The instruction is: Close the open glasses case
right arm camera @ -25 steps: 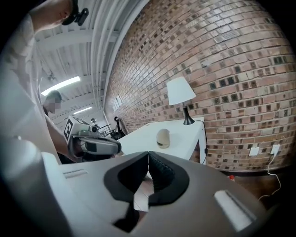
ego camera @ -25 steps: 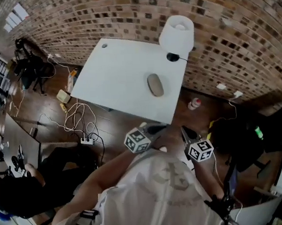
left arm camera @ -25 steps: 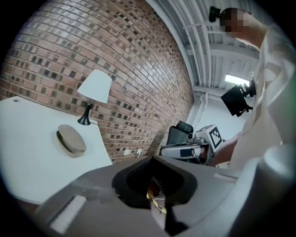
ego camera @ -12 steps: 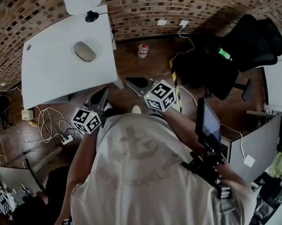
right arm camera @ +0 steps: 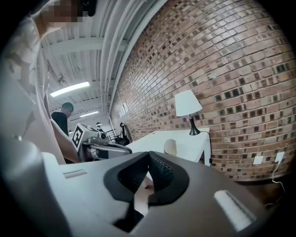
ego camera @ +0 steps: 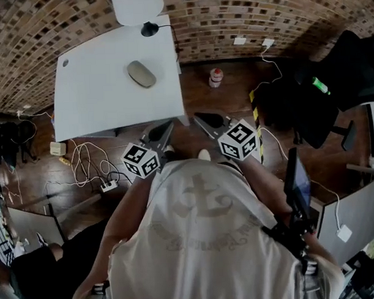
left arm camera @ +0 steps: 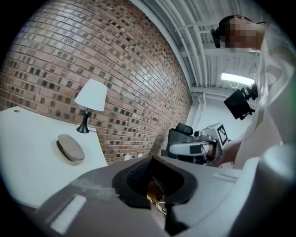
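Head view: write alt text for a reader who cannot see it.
Seen from above, a person in a pale shirt holds a left gripper and a right gripper short of a white table. A beige glasses case and a lamp sit on it, by a brick wall.

I see a brick wall [ego camera: 231, 15] across the top of the head view, with white sockets [ego camera: 239, 41] set low on it. A white tabletop [ego camera: 99, 94] stands against the wall, and a white-shaded lamp [ego camera: 137, 6] stands at its far edge. The floor [ego camera: 196, 72] is dark wood. Loose cables [ego camera: 89, 164] and a power strip [ego camera: 108, 186] lie on it beside the tabletop, and a small bottle [ego camera: 216, 77] stands near the wall. A black chair [ego camera: 332, 92] sits off to the right. Overhead, the white ribbed ceiling [right arm camera: 92, 46] carries lit strip lights [right arm camera: 69, 89].
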Tool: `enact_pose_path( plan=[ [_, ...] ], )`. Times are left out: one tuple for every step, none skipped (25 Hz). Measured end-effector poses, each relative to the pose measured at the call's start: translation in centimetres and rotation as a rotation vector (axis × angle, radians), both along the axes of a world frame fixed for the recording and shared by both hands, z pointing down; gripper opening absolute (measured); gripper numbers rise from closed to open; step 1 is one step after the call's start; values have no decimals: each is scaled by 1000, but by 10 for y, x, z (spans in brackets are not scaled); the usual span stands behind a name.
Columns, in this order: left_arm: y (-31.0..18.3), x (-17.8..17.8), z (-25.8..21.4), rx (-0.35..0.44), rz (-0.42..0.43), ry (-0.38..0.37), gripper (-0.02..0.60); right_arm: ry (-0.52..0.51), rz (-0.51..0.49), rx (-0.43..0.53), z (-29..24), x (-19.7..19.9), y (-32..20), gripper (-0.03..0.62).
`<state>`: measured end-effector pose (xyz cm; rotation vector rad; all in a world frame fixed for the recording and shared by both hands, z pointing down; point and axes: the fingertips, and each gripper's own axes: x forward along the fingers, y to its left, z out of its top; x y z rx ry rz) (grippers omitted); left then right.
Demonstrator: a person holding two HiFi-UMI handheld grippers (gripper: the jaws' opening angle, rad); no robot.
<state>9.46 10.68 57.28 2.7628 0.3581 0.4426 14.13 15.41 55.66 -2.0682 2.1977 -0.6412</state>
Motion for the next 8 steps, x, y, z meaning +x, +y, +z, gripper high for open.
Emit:
enact_pose_path(
  plan=[
    [1, 1, -1, 2, 2, -1, 5, -6, 0, 0, 2, 1, 0, 8],
    [1, 1, -1, 6, 2, -3, 5, -11, -2, 1, 4, 1, -1, 8],
    [0, 0, -2, 10, 3, -6, 5, -16, -4, 1, 5, 0, -4, 8],
    [0, -2, -2, 11, 7, -11, 5, -21, -4, -1, 8, -3, -4, 8],
    [1, -6, -2, 10, 13, -16, 5, -27, -1, -6, 10, -6, -4, 8],
    [4, -9, 0, 6, 20, -22, 5, -33, 3, -12, 13, -10, -2, 8],
    [6, -13, 1, 2, 27, -29, 5, -39, 8, -20, 15, -14, 1, 8],
    [9, -17, 3, -2, 35, -35, 5, -45, 12, -27, 18, -18, 3, 8]
  ],
)
